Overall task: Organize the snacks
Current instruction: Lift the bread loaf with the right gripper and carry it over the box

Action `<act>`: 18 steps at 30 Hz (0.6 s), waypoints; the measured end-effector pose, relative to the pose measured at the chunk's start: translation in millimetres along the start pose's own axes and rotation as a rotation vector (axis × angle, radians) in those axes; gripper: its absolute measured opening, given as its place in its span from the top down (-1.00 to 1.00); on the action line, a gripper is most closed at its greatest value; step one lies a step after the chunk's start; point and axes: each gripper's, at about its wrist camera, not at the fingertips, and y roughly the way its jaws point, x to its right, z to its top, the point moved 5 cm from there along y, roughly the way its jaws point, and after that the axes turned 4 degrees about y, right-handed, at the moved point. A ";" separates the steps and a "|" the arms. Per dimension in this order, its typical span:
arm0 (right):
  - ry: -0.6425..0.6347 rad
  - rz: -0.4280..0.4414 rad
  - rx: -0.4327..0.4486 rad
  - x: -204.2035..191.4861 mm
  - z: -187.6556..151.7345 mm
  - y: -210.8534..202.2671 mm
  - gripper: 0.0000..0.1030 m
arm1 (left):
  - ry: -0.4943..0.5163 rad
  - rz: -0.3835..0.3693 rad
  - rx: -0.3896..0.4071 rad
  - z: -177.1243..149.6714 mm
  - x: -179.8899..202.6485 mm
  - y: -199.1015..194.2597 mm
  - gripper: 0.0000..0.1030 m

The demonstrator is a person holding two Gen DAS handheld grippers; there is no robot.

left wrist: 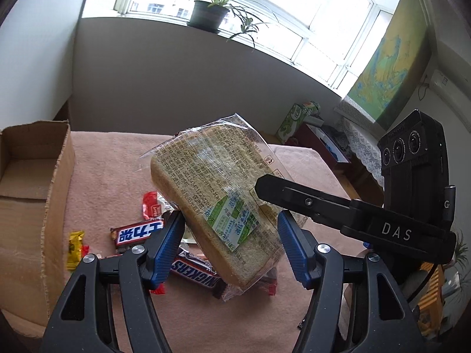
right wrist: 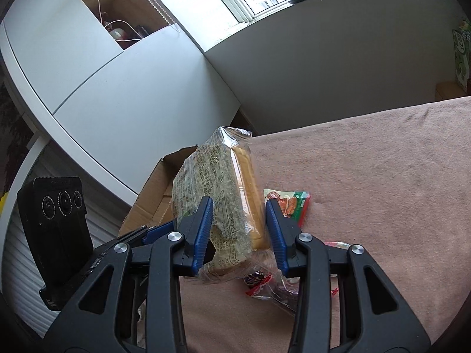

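Both grippers, left gripper (left wrist: 231,235) and right gripper (right wrist: 239,229), pinch the bread pack (left wrist: 217,203) aloft, probably bound for the cardboard box (left wrist: 35,176).

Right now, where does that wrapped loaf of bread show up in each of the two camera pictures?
Left wrist view: the bread loaf fills the centre, tilted, between the blue pads of the left hand-held gripper.
Right wrist view: it stands centre, slightly left, between the pads of the right hand-held gripper.
Shared landmark: the cardboard box, at far left in the left view and just behind the loaf in the right view.
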 end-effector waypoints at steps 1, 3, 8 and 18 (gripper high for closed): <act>-0.009 0.004 -0.006 -7.6 -0.9 5.3 0.22 | -0.004 0.011 0.008 -1.5 -5.5 -5.9 -0.25; -0.027 0.016 -0.017 -22.5 -3.4 15.3 0.22 | -0.015 0.034 0.024 -4.2 -16.8 -16.8 -0.25; -0.068 0.053 -0.050 -60.9 -10.6 43.1 0.22 | -0.055 0.077 0.061 -10.7 -46.3 -41.2 -0.25; -0.155 0.115 -0.136 -134.3 -25.8 115.7 0.23 | -0.165 0.166 0.126 -25.7 -120.6 -88.3 -0.24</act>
